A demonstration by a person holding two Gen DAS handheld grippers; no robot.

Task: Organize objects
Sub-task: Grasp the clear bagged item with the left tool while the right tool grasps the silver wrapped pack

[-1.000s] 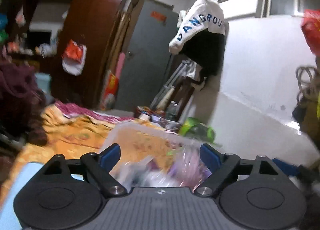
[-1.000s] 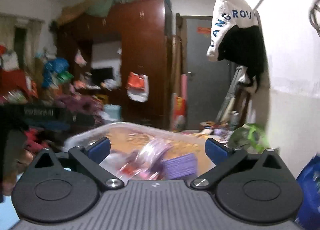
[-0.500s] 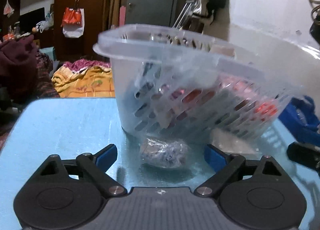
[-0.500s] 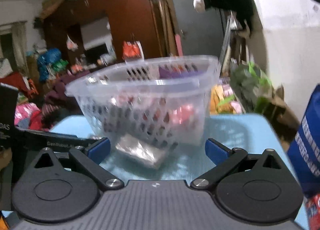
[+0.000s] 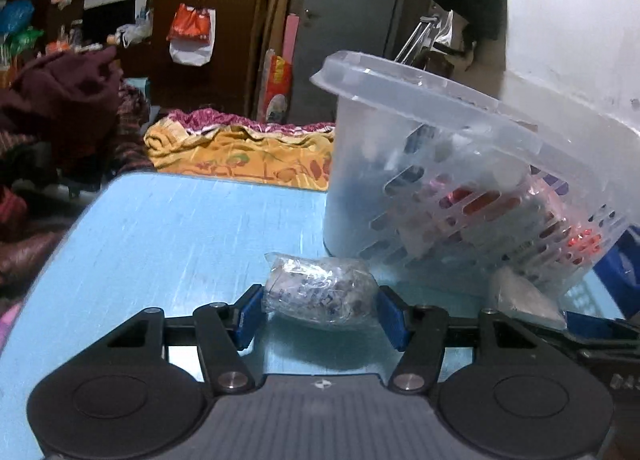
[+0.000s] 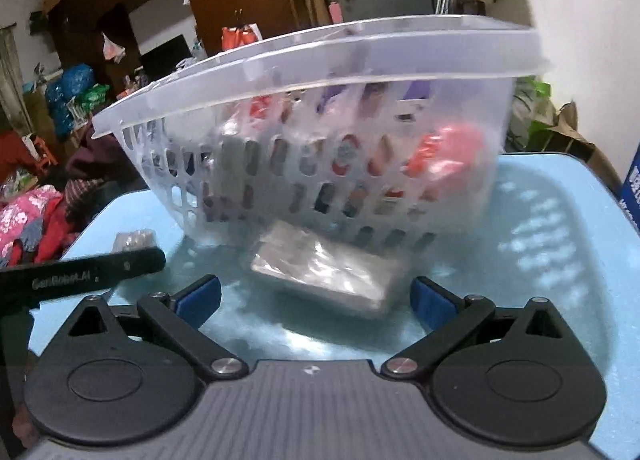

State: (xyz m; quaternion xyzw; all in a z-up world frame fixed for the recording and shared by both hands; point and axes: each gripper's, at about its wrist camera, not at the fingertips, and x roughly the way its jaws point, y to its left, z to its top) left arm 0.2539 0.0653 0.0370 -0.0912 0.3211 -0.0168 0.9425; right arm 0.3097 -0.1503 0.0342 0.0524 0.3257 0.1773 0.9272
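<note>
The left gripper (image 5: 319,318) has just closed its fingers onto a clear packet (image 5: 320,292) at lower centre; the right gripper (image 6: 316,298) fingers stand open before a flat packet (image 6: 324,272) beside the basket (image 6: 320,72).

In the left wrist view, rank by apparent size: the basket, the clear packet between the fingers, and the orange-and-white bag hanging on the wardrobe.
1. Basket, by far the largest.
2. Clear packet, lying on the table.
3. Hanging bag, smallest as seen, but it hangs far back in the room, so its true size against the packet is unsure.
</note>
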